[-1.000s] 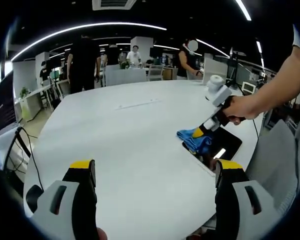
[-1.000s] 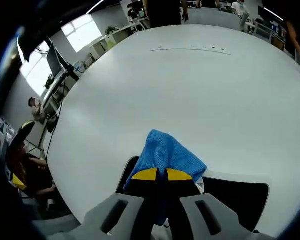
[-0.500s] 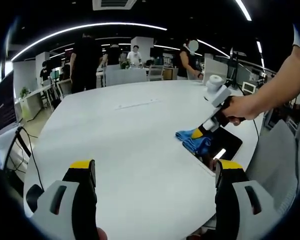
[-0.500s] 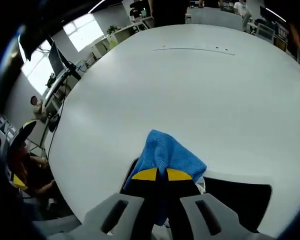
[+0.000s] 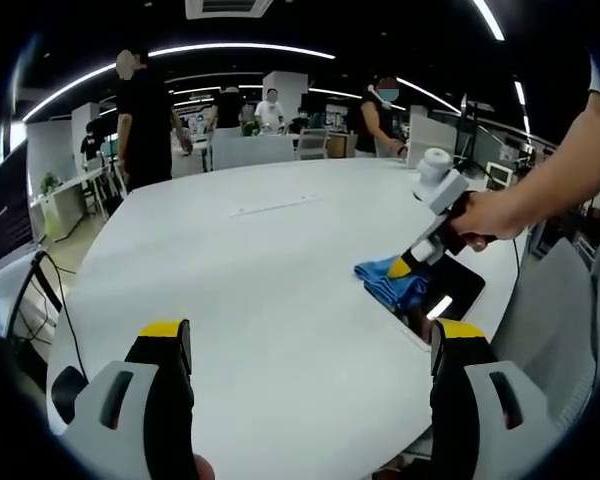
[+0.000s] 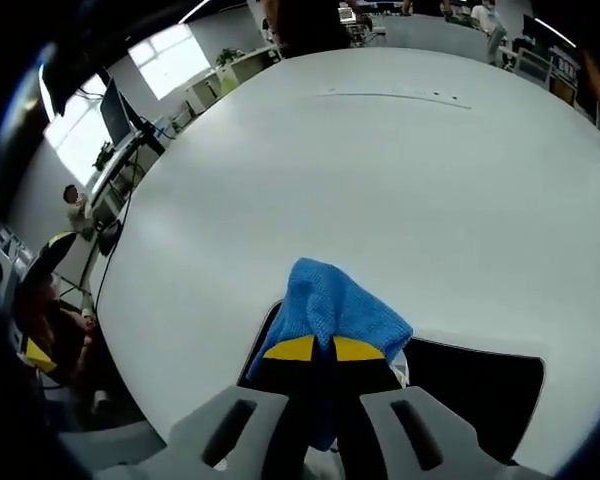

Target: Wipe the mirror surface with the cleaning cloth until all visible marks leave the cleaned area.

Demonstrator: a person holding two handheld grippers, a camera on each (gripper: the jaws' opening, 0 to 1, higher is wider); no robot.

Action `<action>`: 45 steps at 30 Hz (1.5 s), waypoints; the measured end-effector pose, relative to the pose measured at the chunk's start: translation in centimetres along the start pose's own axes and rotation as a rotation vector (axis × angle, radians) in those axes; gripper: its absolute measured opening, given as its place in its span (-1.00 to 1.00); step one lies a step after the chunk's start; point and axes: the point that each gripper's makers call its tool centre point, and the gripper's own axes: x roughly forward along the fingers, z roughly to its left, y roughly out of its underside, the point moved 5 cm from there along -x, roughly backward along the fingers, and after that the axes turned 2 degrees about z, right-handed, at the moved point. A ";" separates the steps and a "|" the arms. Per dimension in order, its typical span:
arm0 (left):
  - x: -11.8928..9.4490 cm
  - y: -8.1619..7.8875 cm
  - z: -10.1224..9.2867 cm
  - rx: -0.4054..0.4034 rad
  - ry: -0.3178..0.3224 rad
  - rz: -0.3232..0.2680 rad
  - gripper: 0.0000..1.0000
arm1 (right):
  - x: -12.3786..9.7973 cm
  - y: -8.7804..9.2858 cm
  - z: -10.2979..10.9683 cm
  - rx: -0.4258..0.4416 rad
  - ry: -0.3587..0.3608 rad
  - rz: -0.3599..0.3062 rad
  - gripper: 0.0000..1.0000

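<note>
The right tool (image 6: pixel 315 349) pinches the blue cleaning cloth (image 6: pixel 332 308) against the dark mirror (image 6: pixel 480 385) at the lower right of a white desk (image 6: pixel 380 180). The left tool (image 5: pixel 310 345) waits spread at the frame's bottom. Wiping looks underway; the next stroke should cross the uncovered glass.

Mirror (image 6: pixel 480 385) near edge behind right gripper (image 6: pixel 316 349) and blue cloth (image 6: pixel 332 308).

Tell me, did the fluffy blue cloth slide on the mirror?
Yes, barely: the blue cloth crept back and forth beside the dark mirror.
</note>
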 end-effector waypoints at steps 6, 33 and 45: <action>0.1 0.0 -0.2 0.003 0.007 0.001 0.98 | -0.3 0.6 0.3 -0.003 -0.003 0.004 -1.00; -0.1 -0.2 -0.8 0.016 0.015 0.001 0.98 | -1.0 3.2 2.7 -0.018 -0.055 0.043 -1.00; -0.2 -0.2 -0.9 0.031 0.017 0.010 0.98 | -1.2 3.7 3.1 -0.056 -0.056 0.050 -1.00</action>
